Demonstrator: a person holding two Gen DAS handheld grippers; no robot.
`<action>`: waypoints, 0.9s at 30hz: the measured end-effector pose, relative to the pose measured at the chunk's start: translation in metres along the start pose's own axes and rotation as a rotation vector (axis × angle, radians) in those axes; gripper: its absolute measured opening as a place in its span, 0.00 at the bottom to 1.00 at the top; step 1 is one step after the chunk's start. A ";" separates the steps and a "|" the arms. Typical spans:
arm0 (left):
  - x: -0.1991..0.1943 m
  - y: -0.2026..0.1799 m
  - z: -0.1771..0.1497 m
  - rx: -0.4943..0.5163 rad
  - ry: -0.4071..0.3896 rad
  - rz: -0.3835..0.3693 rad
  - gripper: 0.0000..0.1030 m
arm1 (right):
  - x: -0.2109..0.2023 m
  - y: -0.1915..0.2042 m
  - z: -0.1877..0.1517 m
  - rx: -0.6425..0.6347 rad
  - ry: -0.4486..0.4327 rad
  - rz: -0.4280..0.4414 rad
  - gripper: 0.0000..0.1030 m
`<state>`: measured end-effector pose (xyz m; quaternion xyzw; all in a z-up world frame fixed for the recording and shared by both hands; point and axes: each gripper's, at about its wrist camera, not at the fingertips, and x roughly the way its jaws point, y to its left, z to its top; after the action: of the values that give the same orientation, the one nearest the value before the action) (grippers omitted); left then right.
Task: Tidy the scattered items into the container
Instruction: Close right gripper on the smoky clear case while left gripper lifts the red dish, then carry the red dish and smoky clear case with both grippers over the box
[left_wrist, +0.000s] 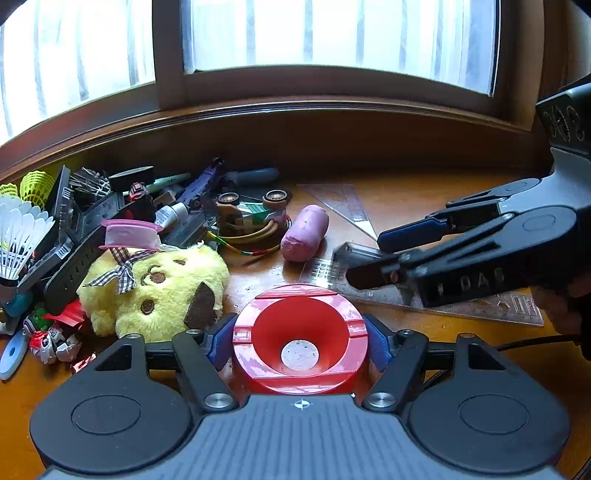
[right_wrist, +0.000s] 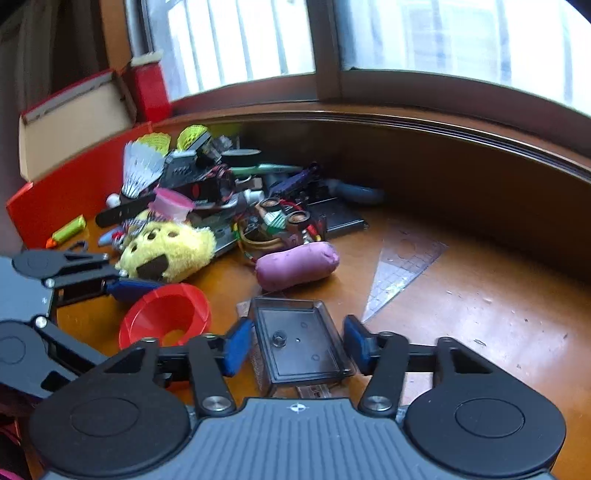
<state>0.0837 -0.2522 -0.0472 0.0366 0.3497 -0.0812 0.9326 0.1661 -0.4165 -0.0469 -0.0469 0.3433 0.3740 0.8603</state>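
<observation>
A red round bowl sits between the blue pads of my left gripper, which is shut on it just above the wooden tabletop. The same bowl shows at the left of the right wrist view. My right gripper straddles a smoky clear plastic box lying on a ruler. Its left pad is against the box, and a thin gap shows at the right pad. In the left wrist view that gripper reaches in from the right around the box.
A heap lies at the left: a yellow plush, a pink cylinder, shuttlecocks, toy cars and pens. Clear set squares and a ruler lie flat. A red box with a raised lid stands far left. A window sill runs behind.
</observation>
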 end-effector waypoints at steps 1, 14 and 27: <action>-0.001 0.000 0.000 -0.001 -0.003 0.001 0.68 | -0.001 -0.002 0.000 0.017 -0.003 0.006 0.51; -0.028 -0.001 0.009 0.009 -0.058 0.055 0.68 | -0.030 0.002 0.002 0.118 -0.101 0.009 0.50; -0.054 0.013 0.014 -0.020 -0.087 0.115 0.68 | -0.040 0.030 0.012 0.110 -0.148 0.050 0.50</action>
<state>0.0552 -0.2345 -0.0014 0.0437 0.3070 -0.0253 0.9504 0.1333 -0.4157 -0.0077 0.0369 0.2999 0.3785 0.8749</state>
